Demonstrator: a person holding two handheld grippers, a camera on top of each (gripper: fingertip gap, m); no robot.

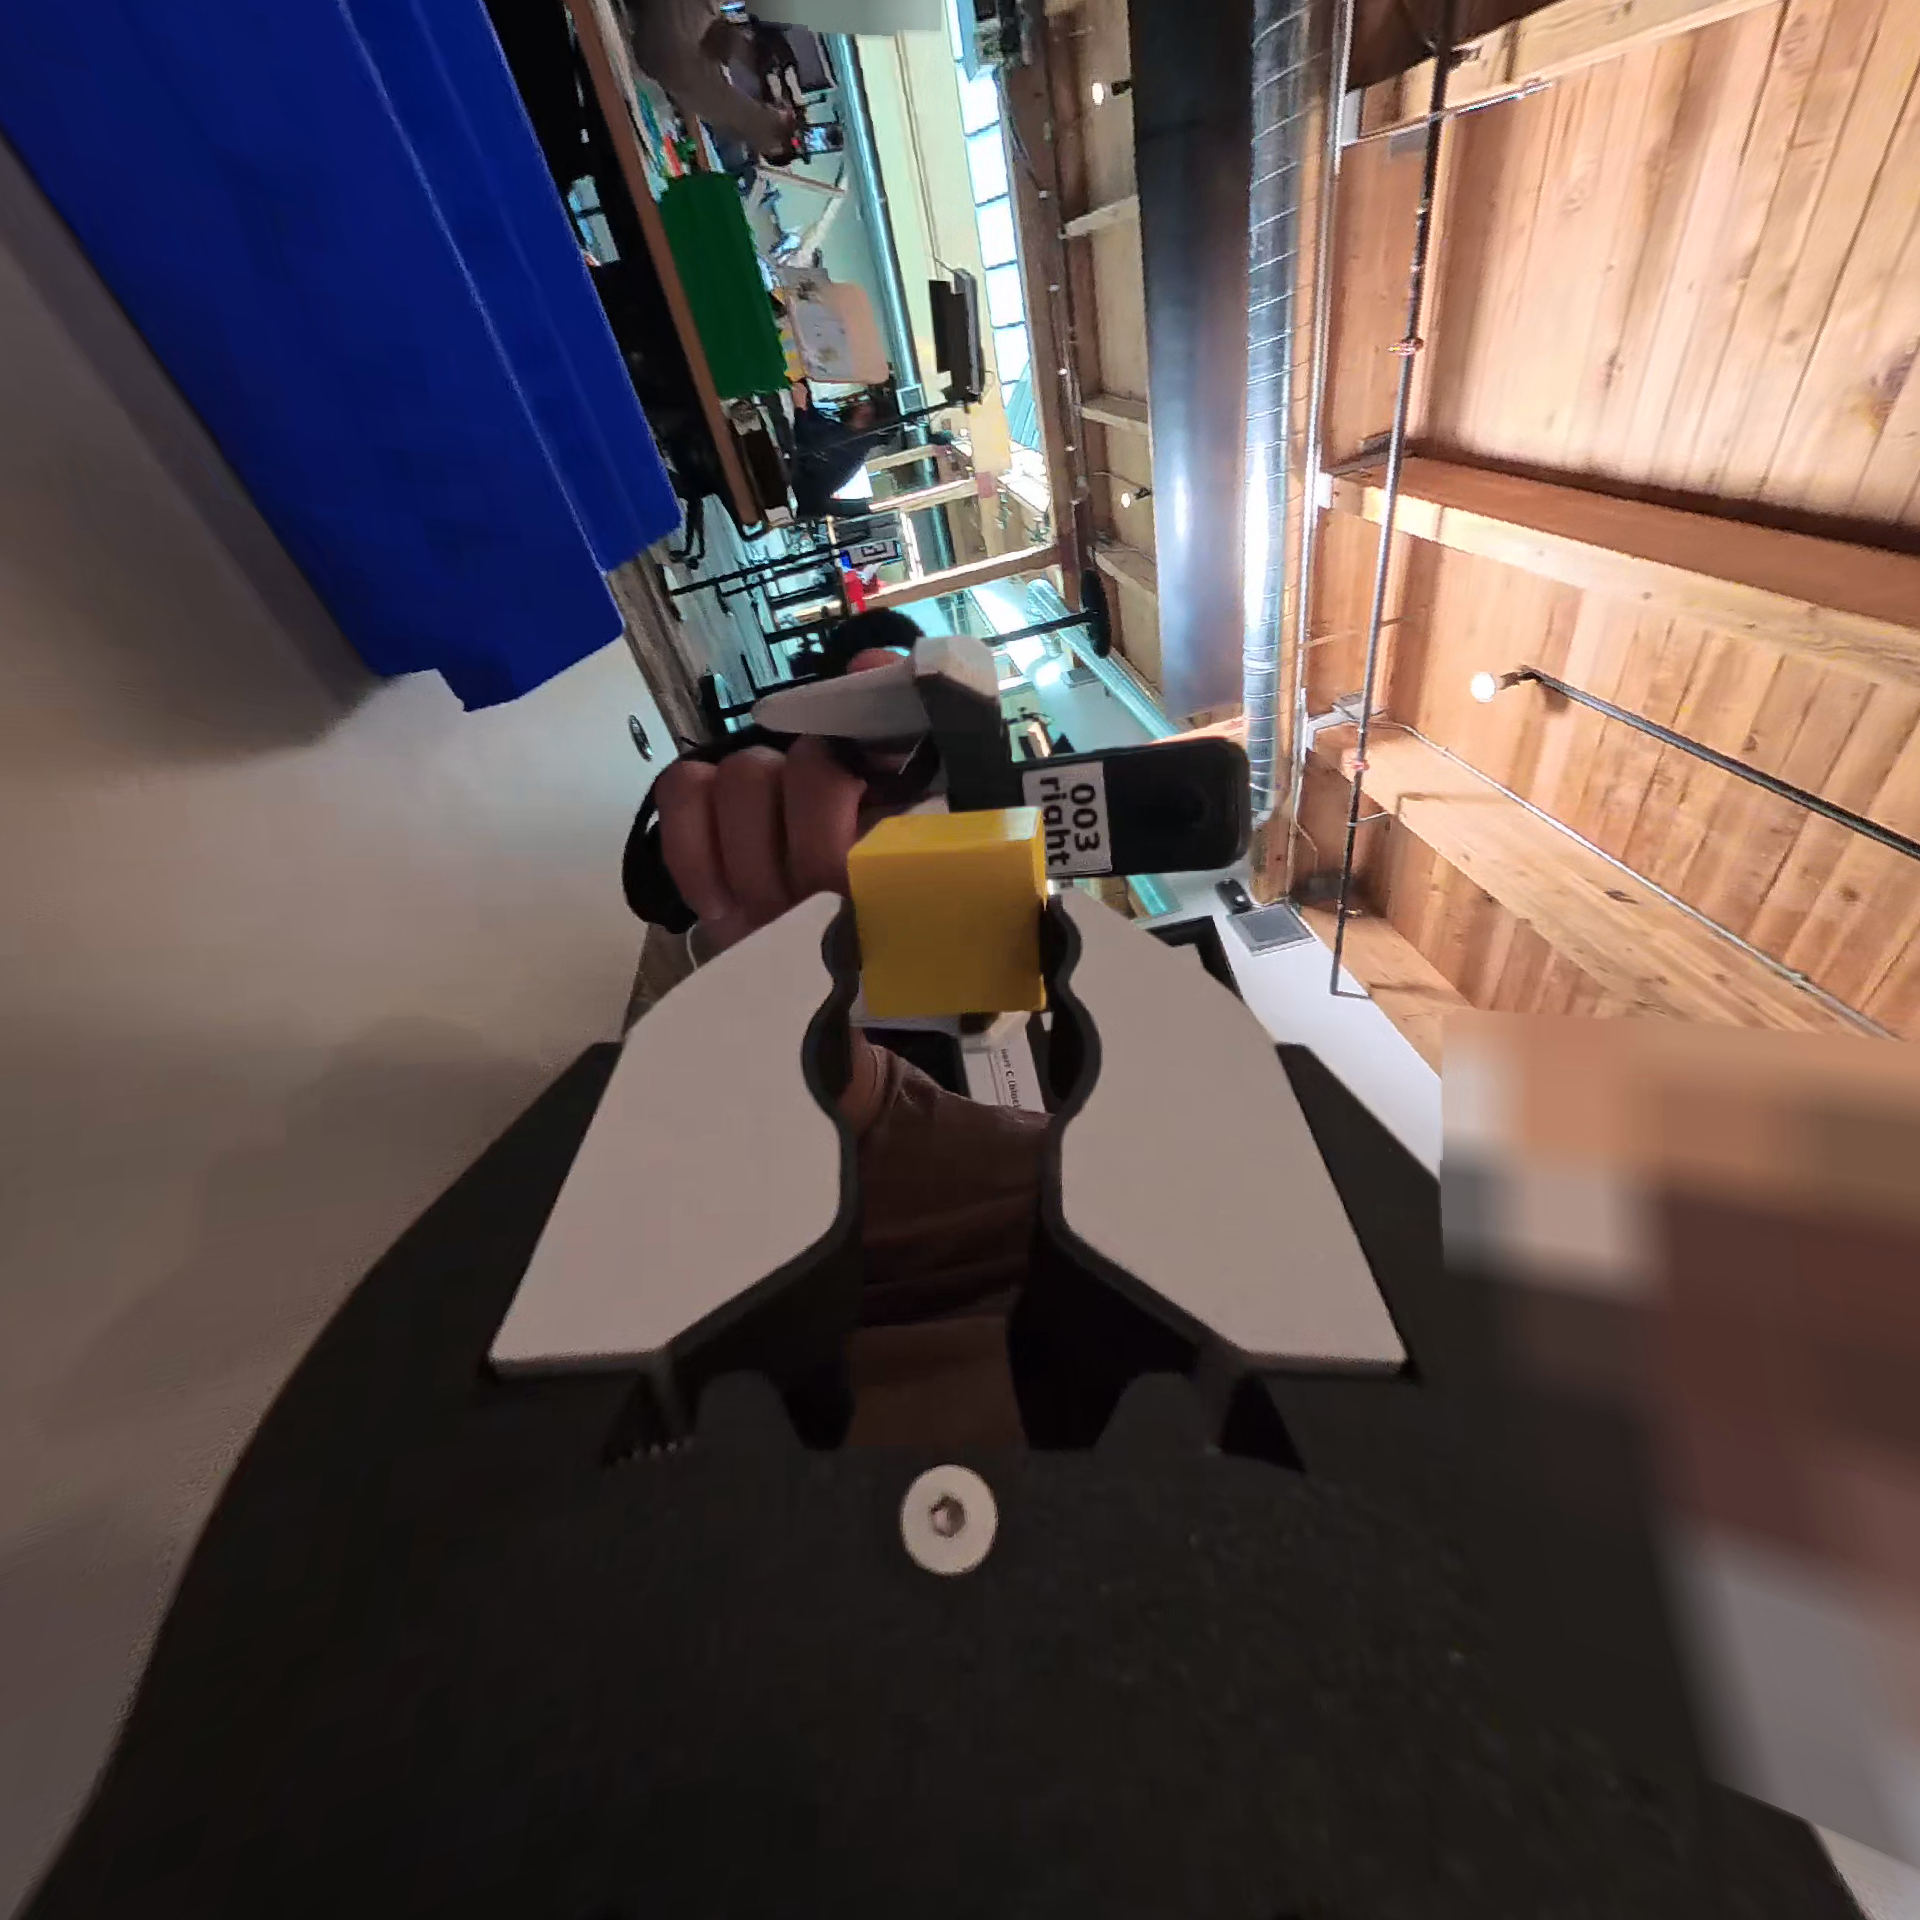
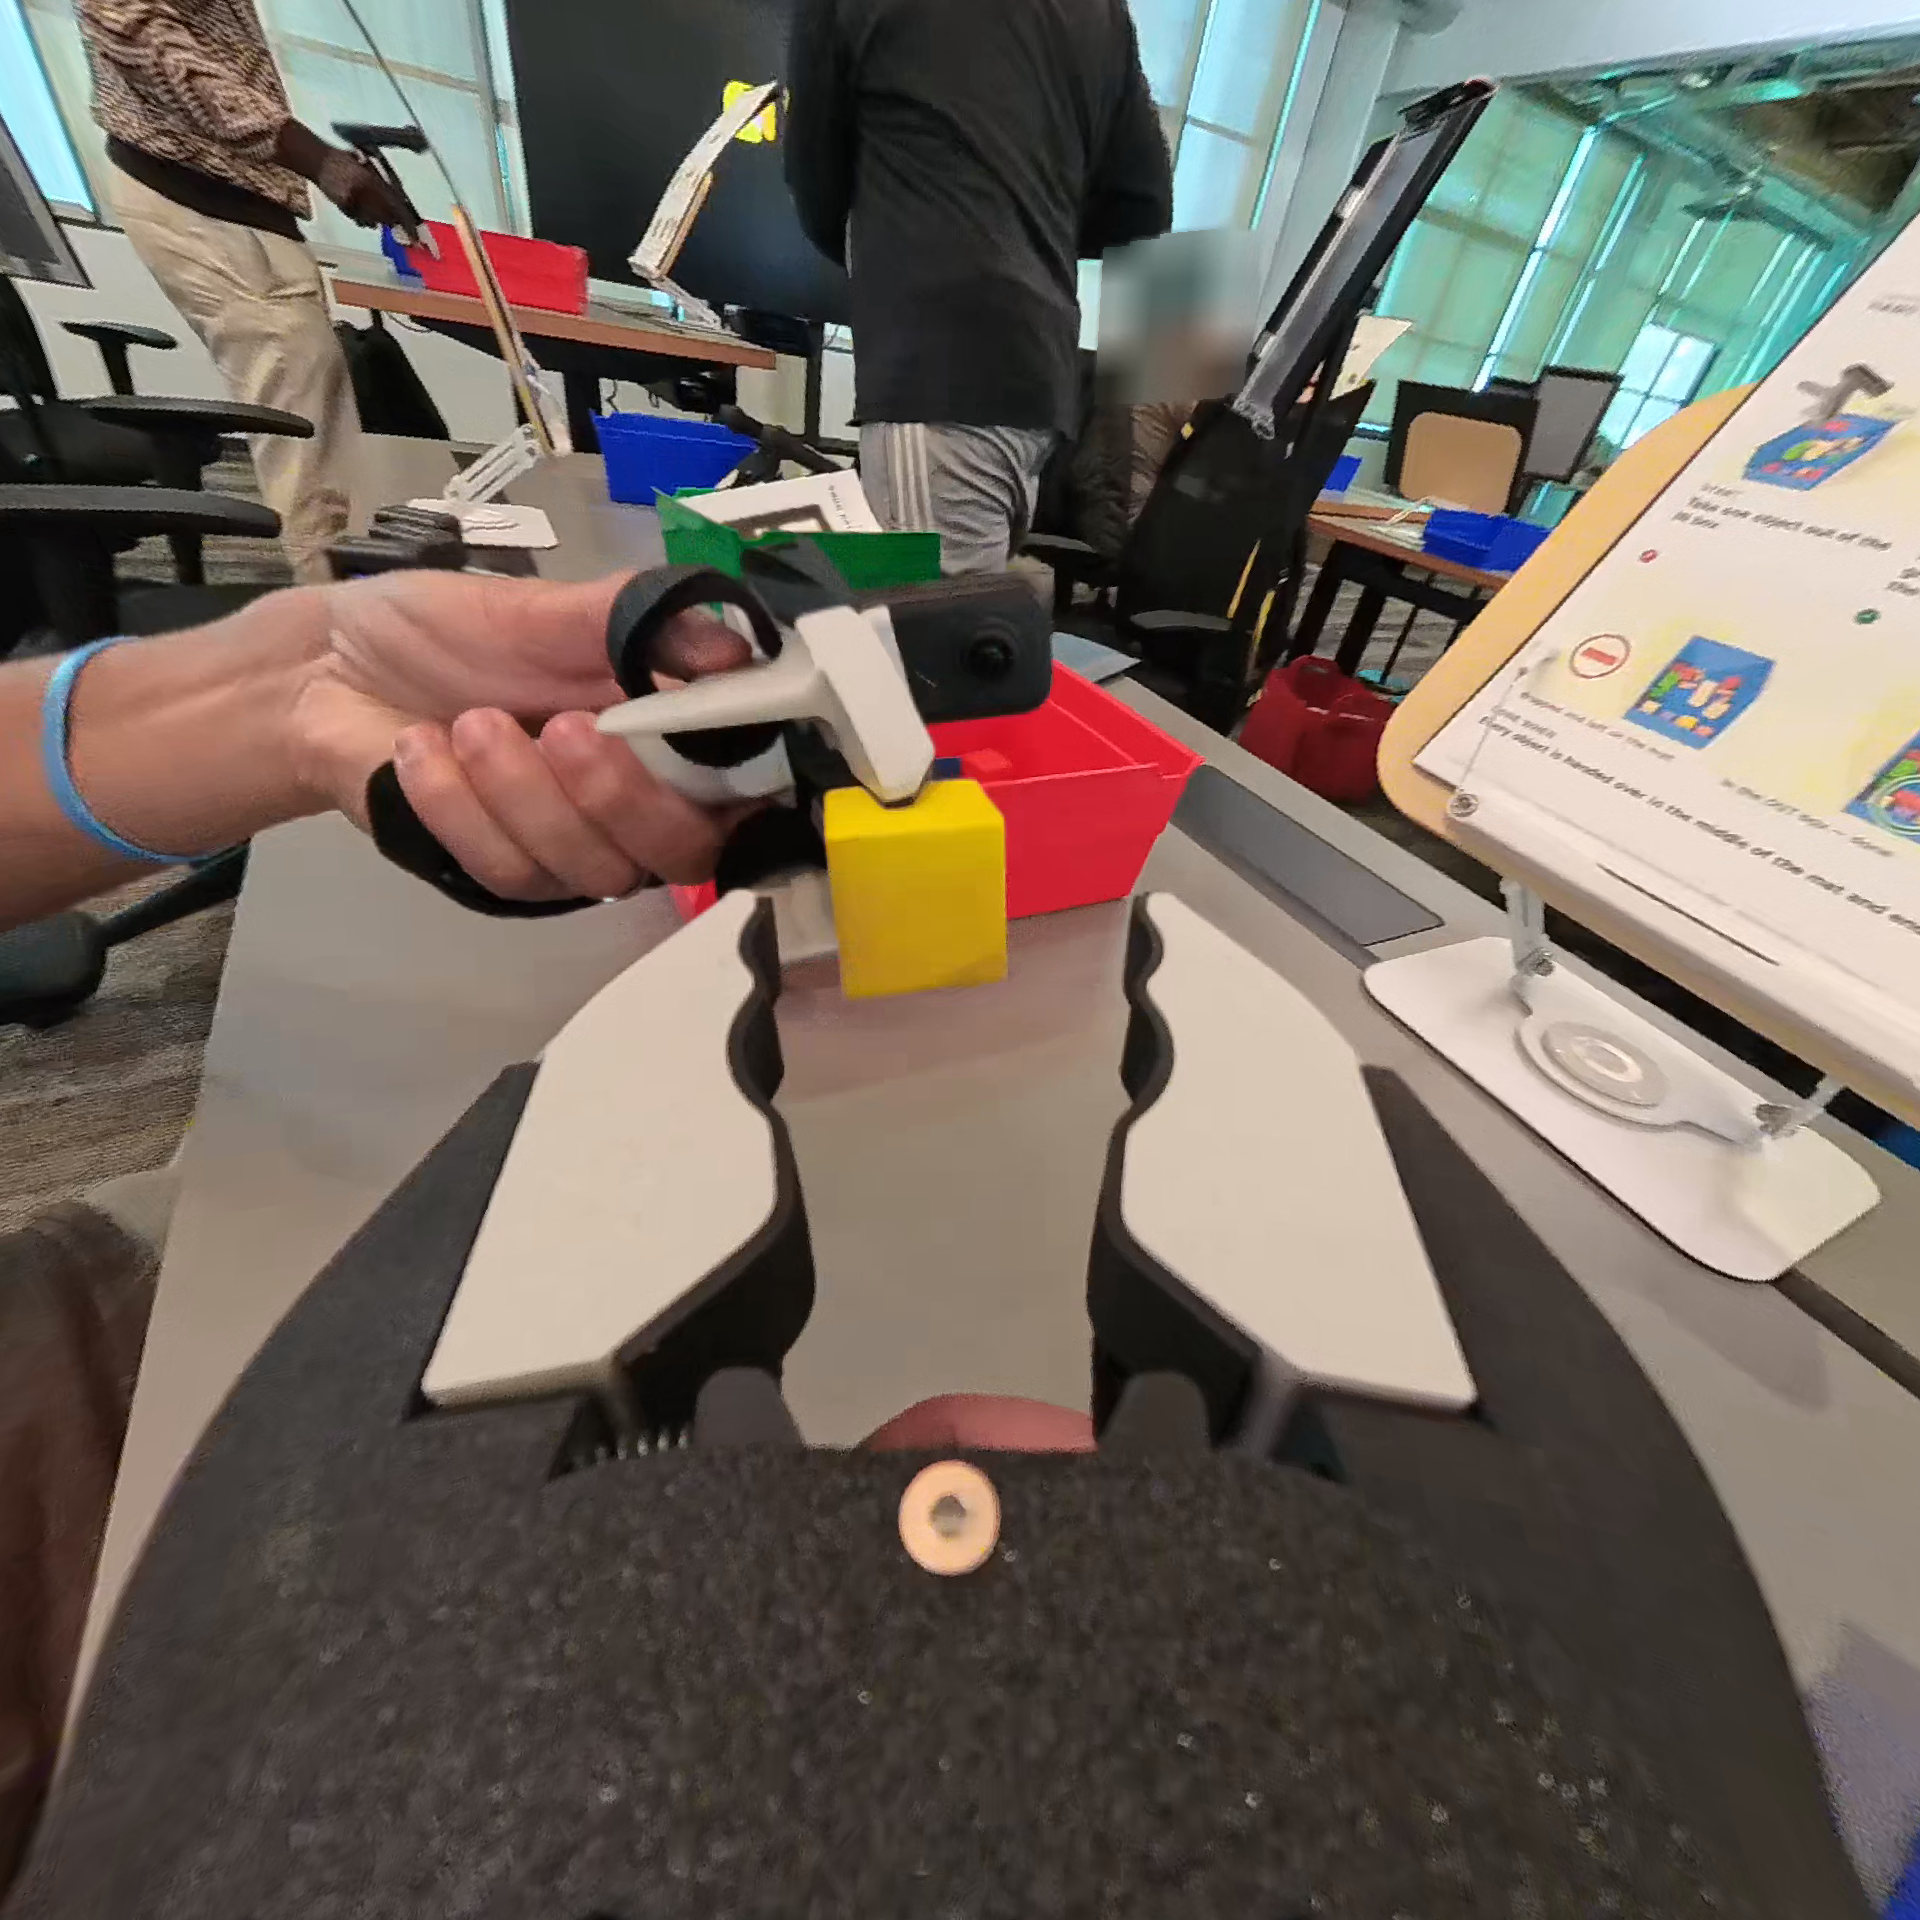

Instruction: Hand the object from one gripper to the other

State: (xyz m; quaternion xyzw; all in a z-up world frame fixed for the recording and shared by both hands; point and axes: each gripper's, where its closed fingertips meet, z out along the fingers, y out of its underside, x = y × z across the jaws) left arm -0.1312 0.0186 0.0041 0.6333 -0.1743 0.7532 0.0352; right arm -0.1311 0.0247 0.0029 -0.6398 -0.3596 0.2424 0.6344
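A yellow block (image 1: 945, 904) is clamped between the fingertips of my left gripper (image 1: 948, 971), held in the air. In the right wrist view the same yellow block (image 2: 920, 894) hangs in the left gripper (image 2: 862, 842), which a hand holds from the left. My right gripper (image 2: 951, 925) is open, its fingers wide apart, and the block sits just at their mouth, touching neither finger. In the left wrist view the right gripper's black camera (image 1: 1164, 816) and a hand show right behind the block; its fingers are hidden by the block.
A red bin (image 2: 1081, 790) stands on the grey table (image 2: 364, 1039) just behind the block. An instruction board on a white stand (image 2: 1662, 675) is at the right. A green bin (image 2: 883, 551) and blue bin (image 2: 665, 457) are farther back. People stand beyond the table.
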